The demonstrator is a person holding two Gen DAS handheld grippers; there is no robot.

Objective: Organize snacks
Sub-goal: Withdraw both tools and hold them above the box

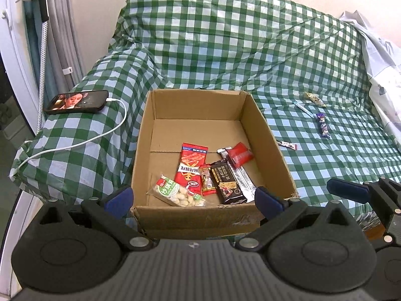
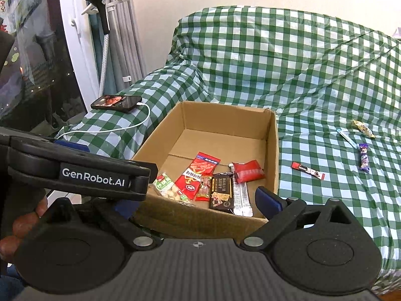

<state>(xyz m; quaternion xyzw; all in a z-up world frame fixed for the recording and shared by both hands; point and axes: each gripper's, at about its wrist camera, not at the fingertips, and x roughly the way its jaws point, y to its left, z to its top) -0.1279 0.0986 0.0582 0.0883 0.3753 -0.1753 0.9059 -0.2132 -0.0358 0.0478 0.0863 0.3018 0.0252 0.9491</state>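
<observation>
An open cardboard box (image 1: 265, 130) (image 2: 272, 150) sits on a sofa under a green checked cloth. Inside lie several snacks: a green nut bag (image 1: 175, 193) (image 2: 166, 186), a red packet (image 1: 191, 170) (image 2: 198, 175), a dark bar (image 1: 225, 180) (image 2: 220, 193), a small red wrapper (image 1: 240, 154) (image 2: 248, 171). Loose on the cloth to the right lie a red-black stick (image 1: 287, 145) (image 2: 308, 171), a purple candy (image 1: 323, 125) (image 2: 364, 159), a blue stick (image 1: 304, 106) (image 2: 347, 135) and a yellowish candy (image 1: 313, 98) (image 2: 363, 128). My left gripper (image 1: 193, 198) and right gripper (image 2: 196, 200) are both open and empty at the box's near wall.
A phone (image 1: 77, 101) (image 2: 116, 102) with a lit screen and a white cable (image 1: 75, 145) lies on the sofa's left armrest. Curtains and a window frame stand at the left. White fabric (image 1: 381, 57) covers the sofa's right end.
</observation>
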